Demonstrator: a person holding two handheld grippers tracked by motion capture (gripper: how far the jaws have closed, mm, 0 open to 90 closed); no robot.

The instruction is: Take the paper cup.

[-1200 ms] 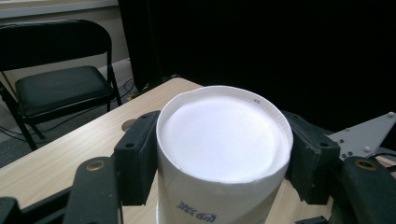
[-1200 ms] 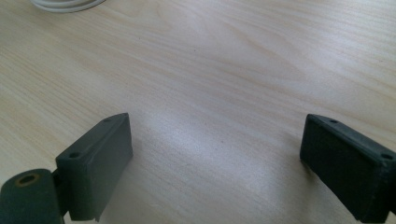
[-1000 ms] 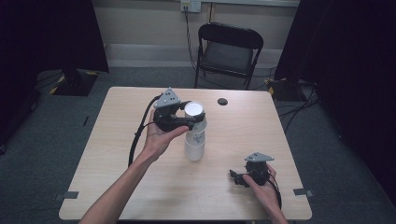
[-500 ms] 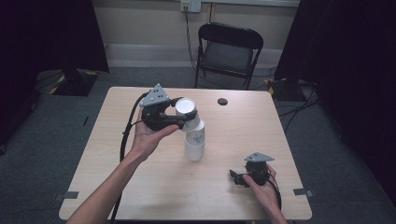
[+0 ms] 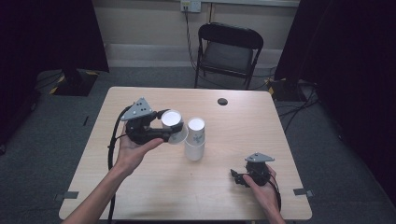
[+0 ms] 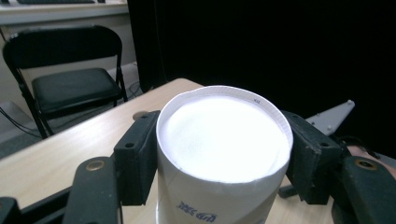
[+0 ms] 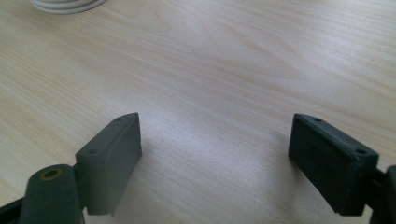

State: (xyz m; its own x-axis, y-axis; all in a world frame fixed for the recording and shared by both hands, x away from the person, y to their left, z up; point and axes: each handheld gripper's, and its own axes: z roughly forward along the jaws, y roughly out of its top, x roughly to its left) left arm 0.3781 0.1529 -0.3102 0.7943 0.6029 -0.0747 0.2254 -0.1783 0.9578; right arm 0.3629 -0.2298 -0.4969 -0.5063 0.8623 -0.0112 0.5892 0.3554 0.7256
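A white paper cup is held sideways above the table, its flat white base facing the left gripper view, blue print on its side. My left gripper is shut on it, one black jaw on each side. Just right of it, a short stack of upside-down white cups stands mid-table, apart from the held cup. My right gripper rests low near the table's front right, open, with bare wood between its jaws. The stack's bottom rim shows at the top of the right gripper view.
The wooden table has a small dark round hole near its far edge. A black folding chair stands behind it. Cables trail on the grey floor at the back right.
My left gripper has carried the cup off the top of the stack and moved left with it. The right gripper has stayed put.
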